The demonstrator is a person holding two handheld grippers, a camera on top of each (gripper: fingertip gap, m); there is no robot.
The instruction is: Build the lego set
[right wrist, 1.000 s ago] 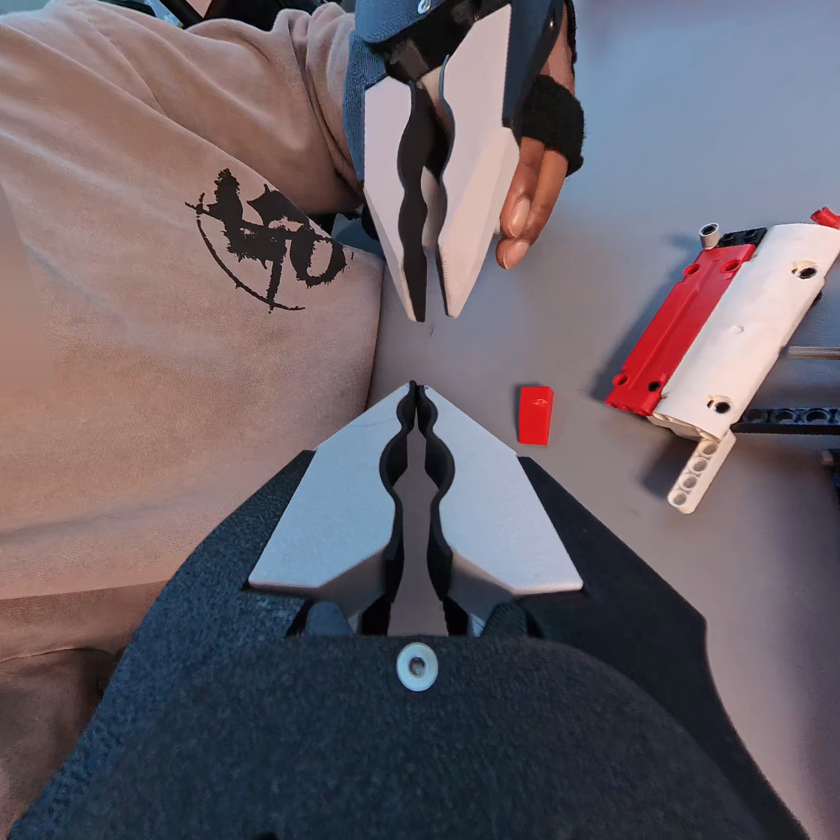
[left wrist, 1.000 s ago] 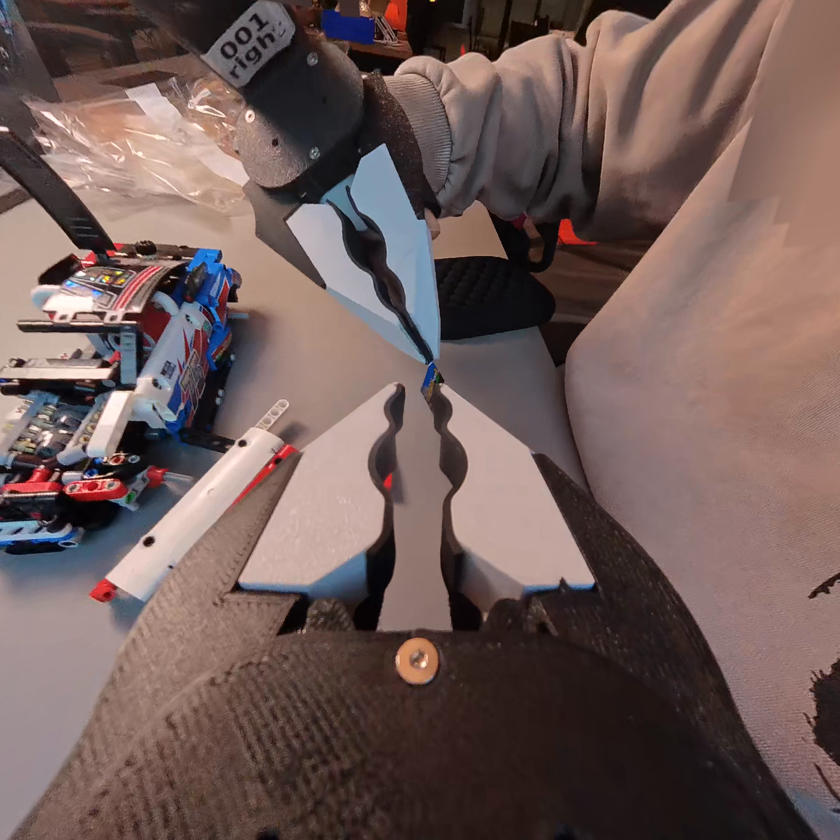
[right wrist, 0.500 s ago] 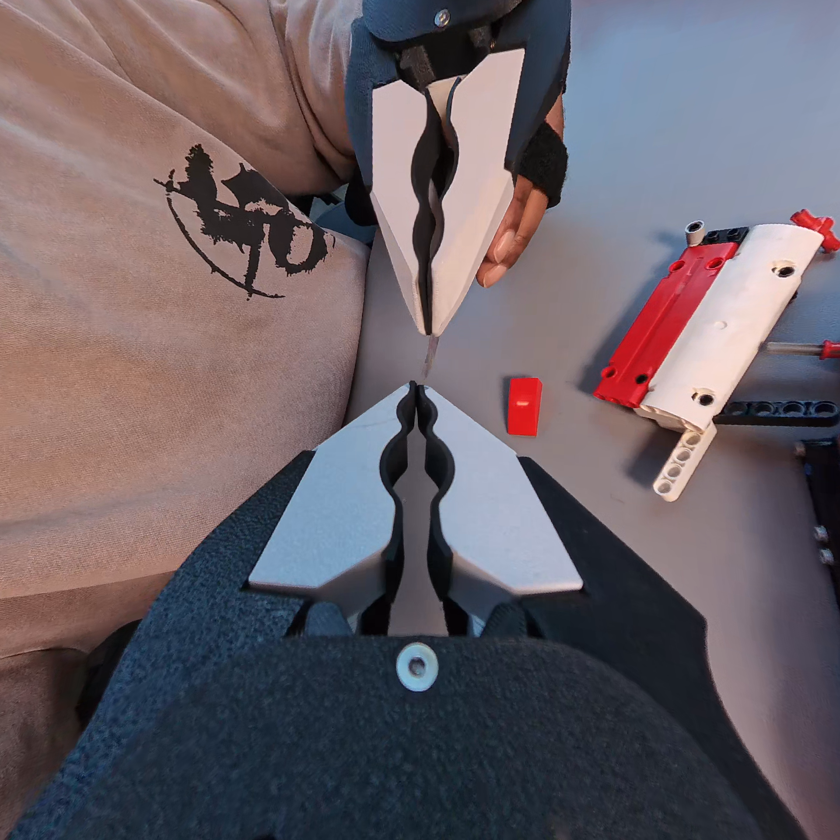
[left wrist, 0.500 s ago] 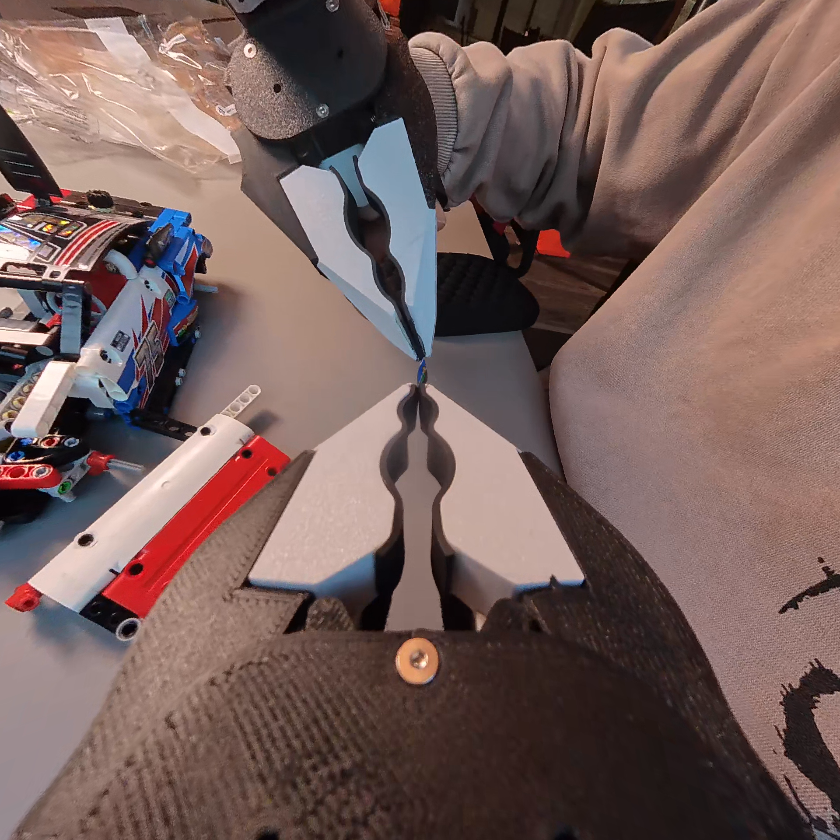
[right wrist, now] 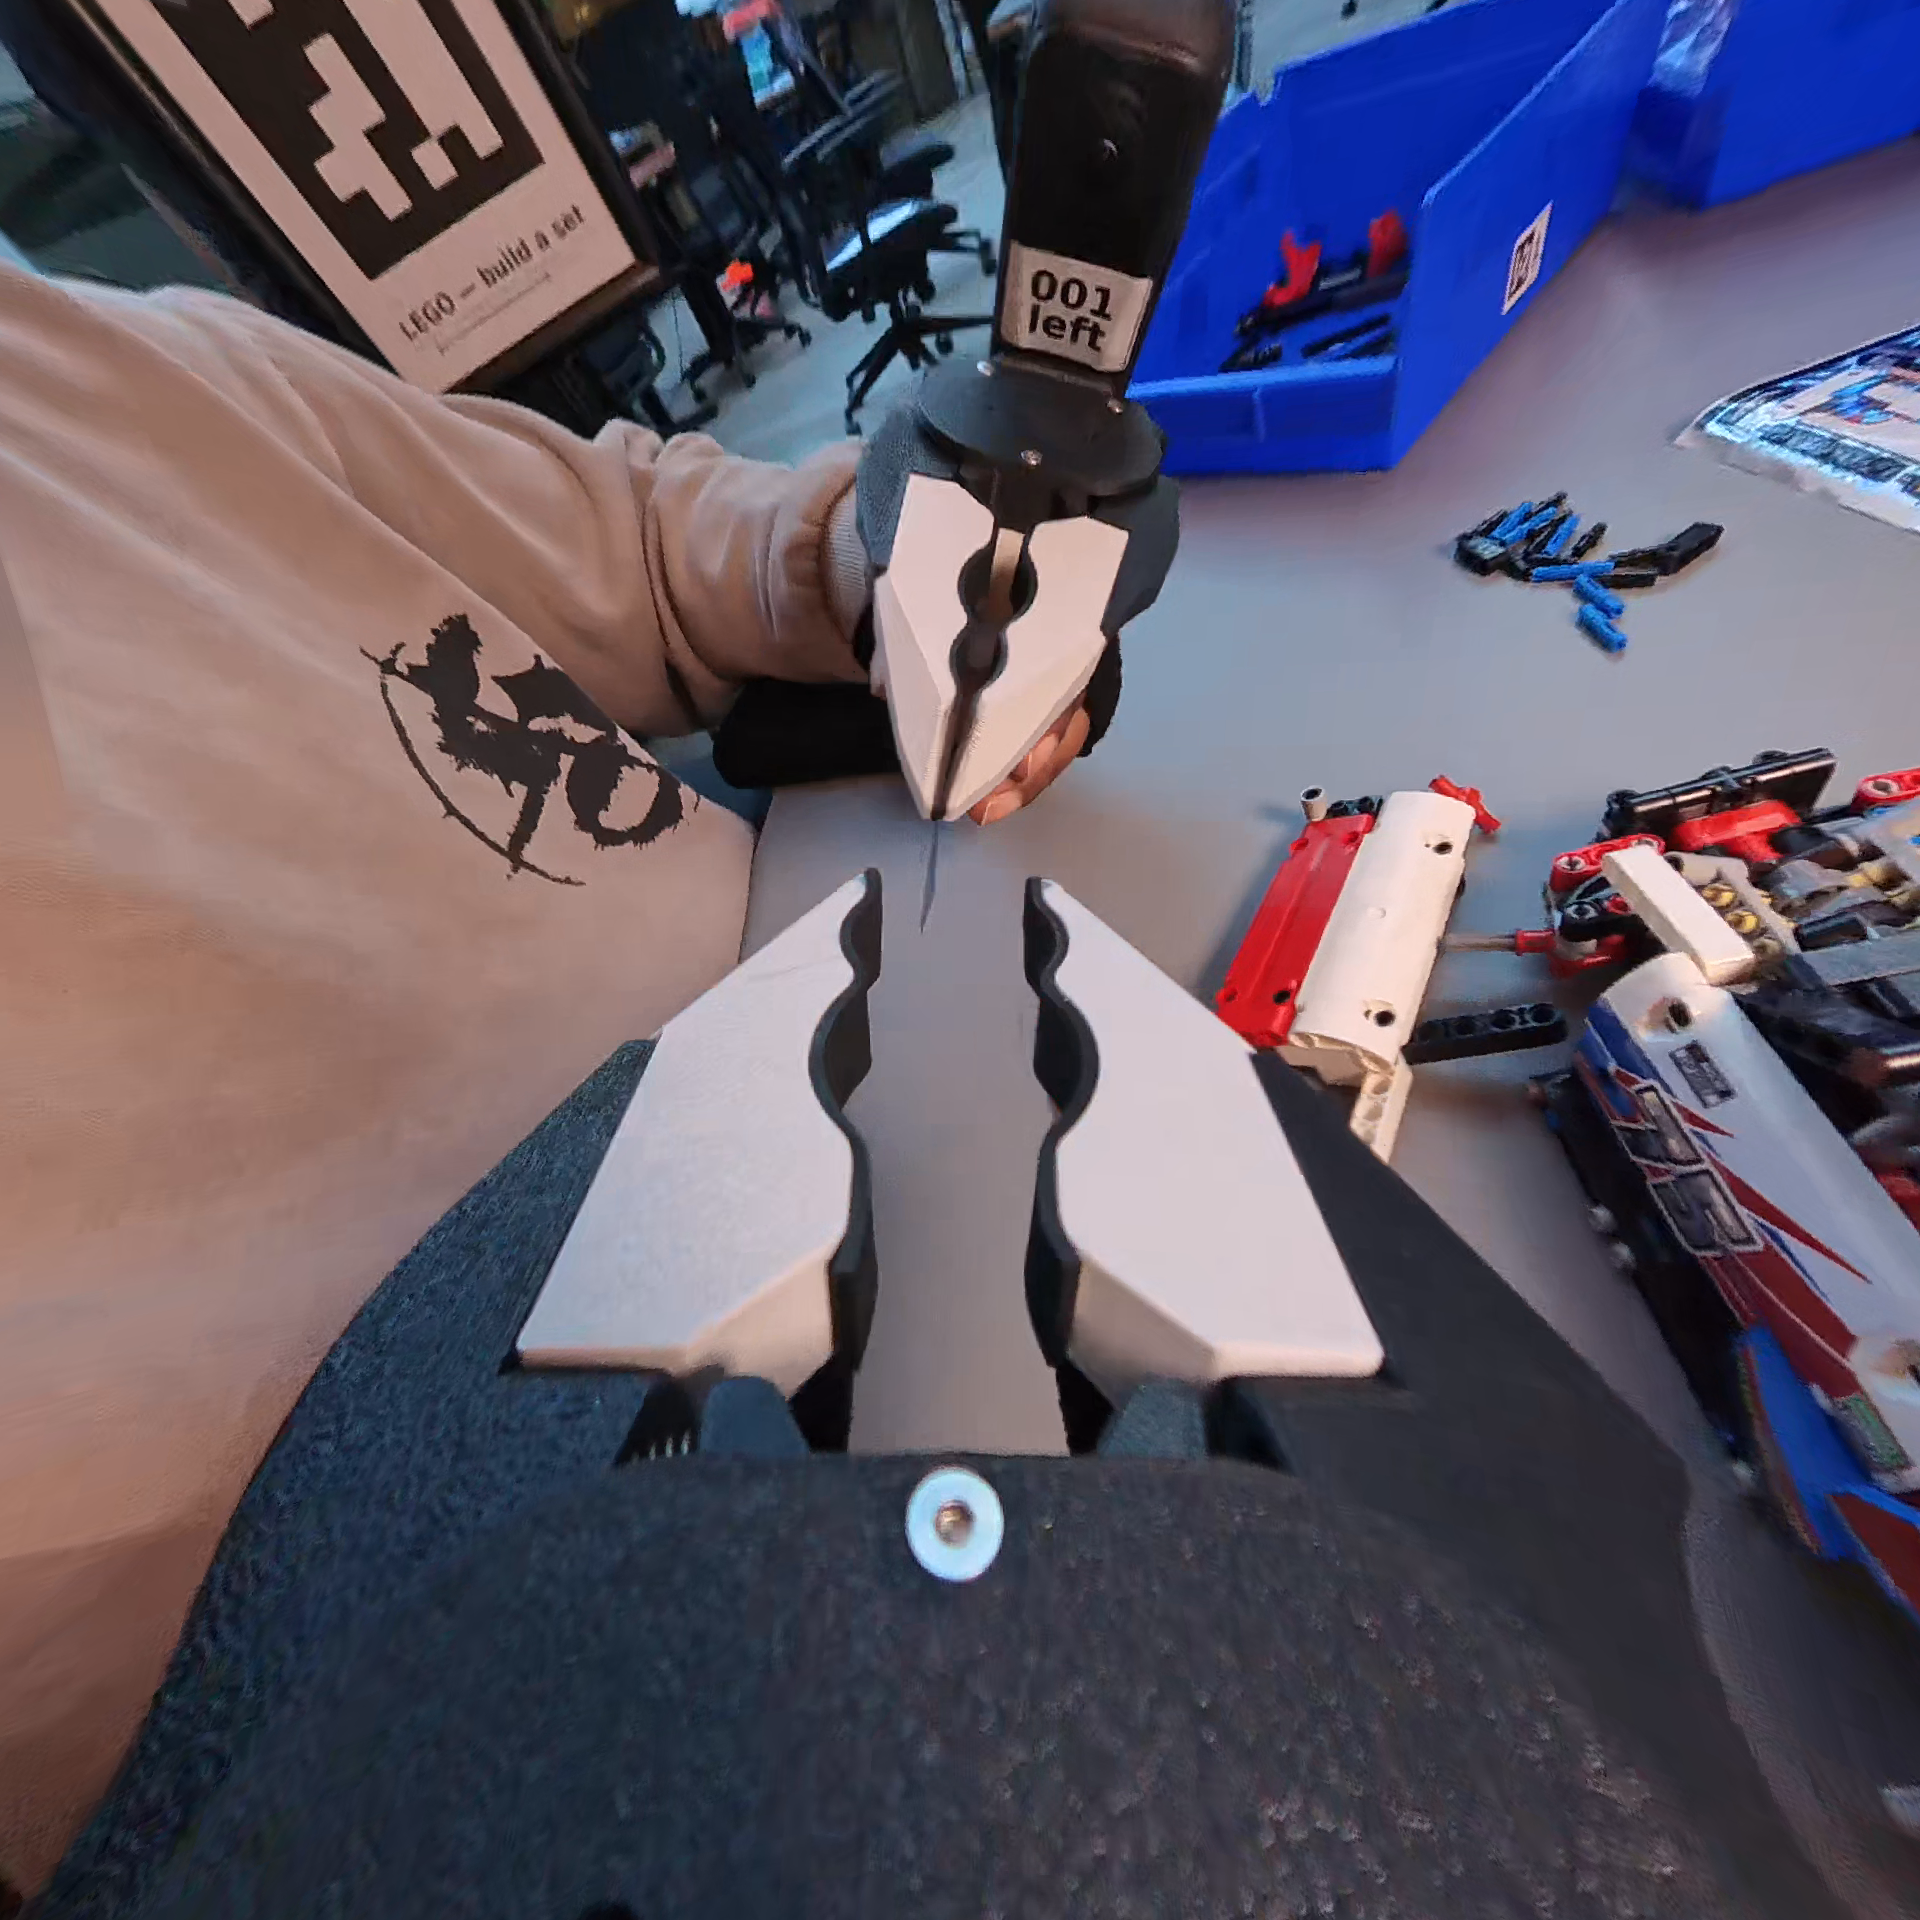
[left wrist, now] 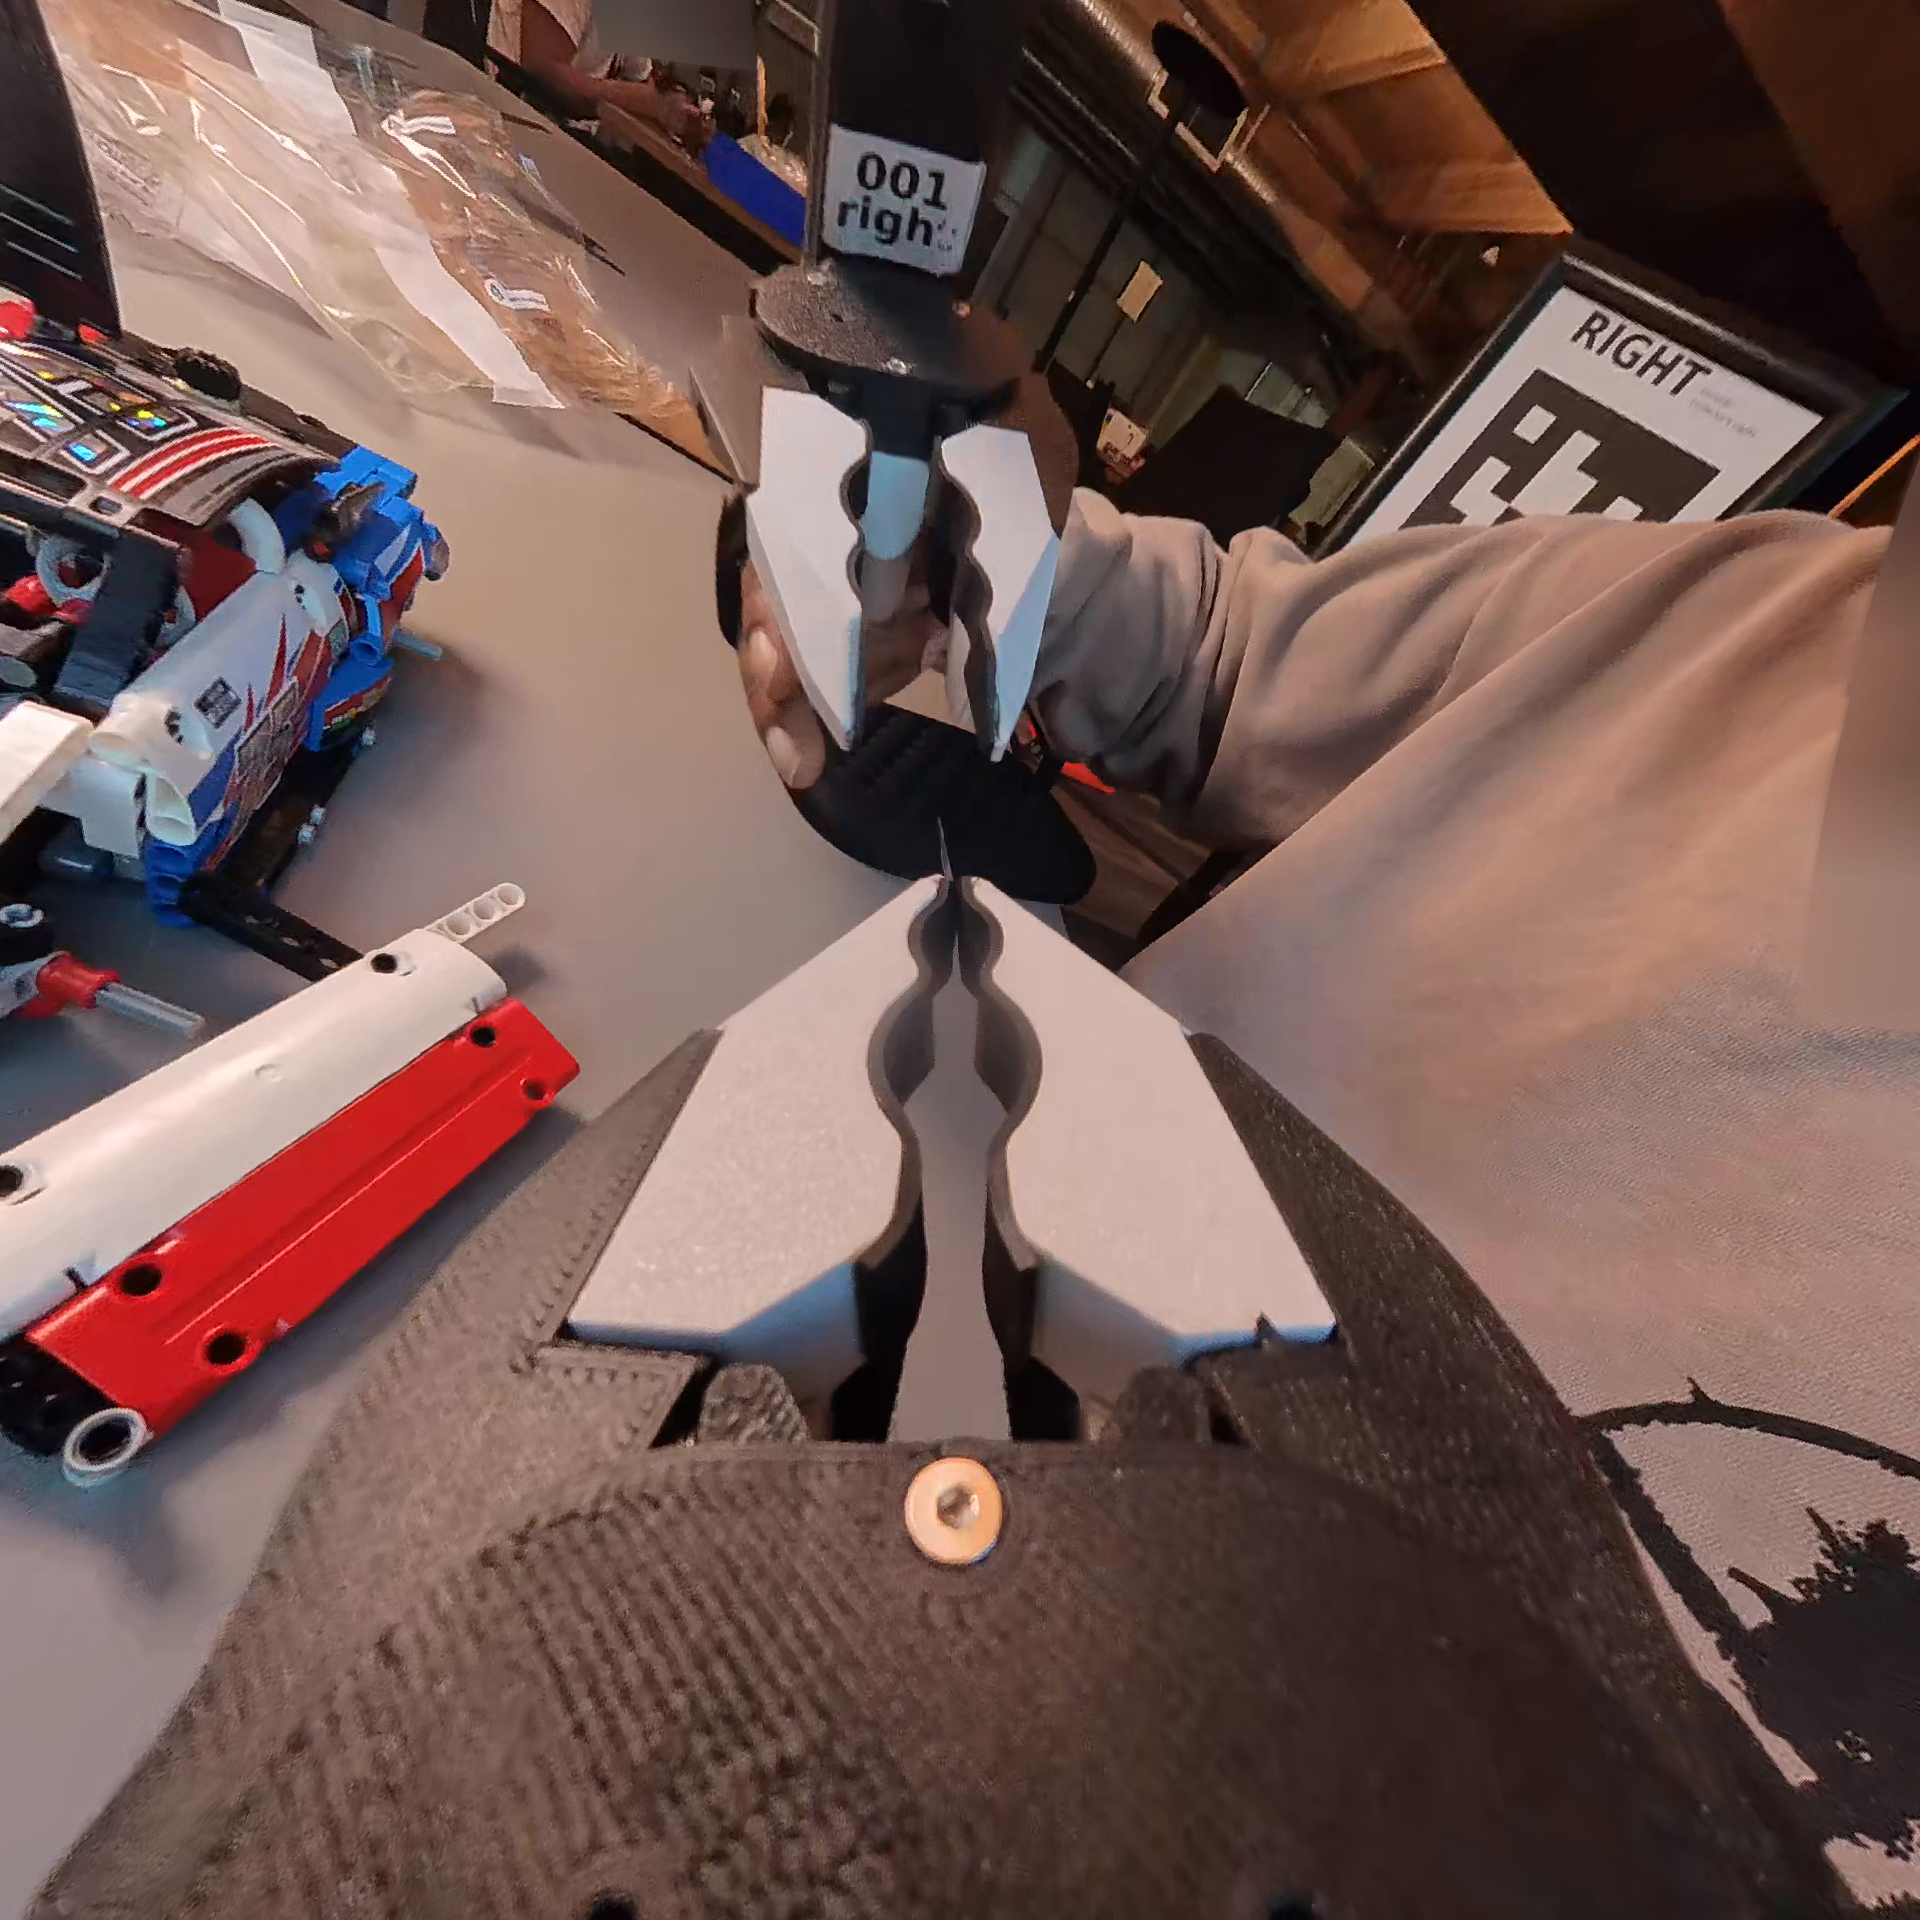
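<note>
The left gripper (left wrist: 954,891) is pinched closed on a thin dark sliver (right wrist: 931,873) that pokes from its tips toward the right gripper (right wrist: 951,883), whose jaws gape wide and hold nothing. The red-and-white panel piece (right wrist: 1351,925) lies at three o'clock of the right gripper, just beside the lego car (right wrist: 1756,1049). A blue bin (right wrist: 1351,405) stands at one o'clock, well apart, with loose blue pins (right wrist: 1579,571) on the grey table (right wrist: 1299,644) between.

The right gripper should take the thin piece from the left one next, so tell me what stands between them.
Nothing visible does. The thin piece pokes edge-on from the shut left gripper, towards the gap of the open right gripper, with only table behind. The red-and-white panel lies off to the side.
</note>
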